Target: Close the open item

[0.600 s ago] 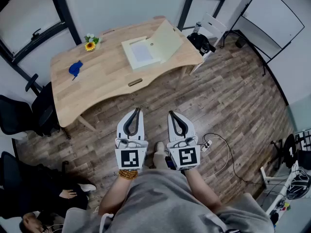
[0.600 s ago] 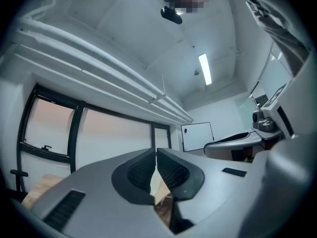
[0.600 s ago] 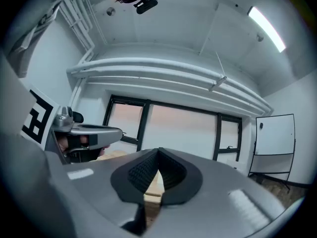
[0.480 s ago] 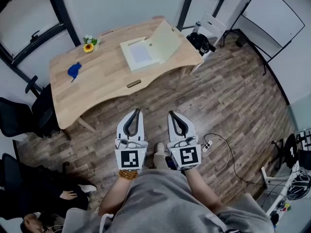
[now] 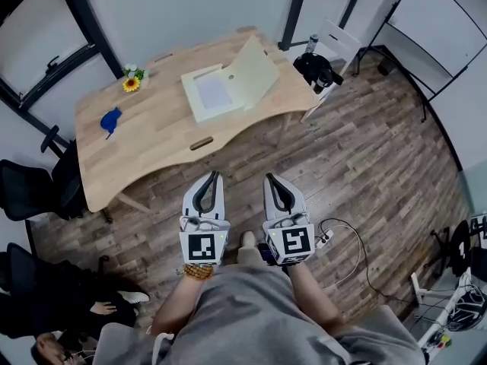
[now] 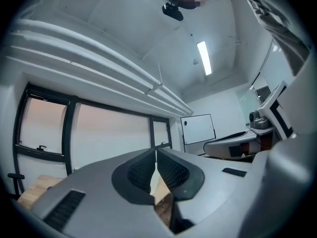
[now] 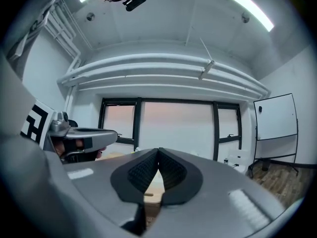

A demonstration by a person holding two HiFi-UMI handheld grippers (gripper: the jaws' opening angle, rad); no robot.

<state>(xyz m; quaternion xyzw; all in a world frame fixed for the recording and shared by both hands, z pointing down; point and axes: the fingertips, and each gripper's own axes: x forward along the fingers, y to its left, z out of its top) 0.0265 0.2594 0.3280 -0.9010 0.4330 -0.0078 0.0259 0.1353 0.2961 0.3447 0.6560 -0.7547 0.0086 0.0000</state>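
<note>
A pale cream box (image 5: 213, 92) lies on the wooden table (image 5: 156, 139) with its lid (image 5: 255, 71) raised and leaning to the right. My left gripper (image 5: 214, 175) and right gripper (image 5: 269, 178) are held side by side over the floor, well short of the table's near edge. Both are shut with nothing between the jaws. In the left gripper view the left gripper (image 6: 155, 151) points up at windows and ceiling. The right gripper (image 7: 158, 151) in its own view does the same, with a strip of table below its tips.
A blue object (image 5: 110, 119) and a small sunflower pot (image 5: 132, 80) sit on the table's left part. A white chair with a dark bag (image 5: 319, 67) stands at the table's right end, black chairs (image 5: 30, 188) at its left. A cable and power strip (image 5: 329, 231) lie on the floor by my right.
The view has shifted: the table and box now sit slightly farther left and lower in the frame. Both grippers keep the same pose, shut.
</note>
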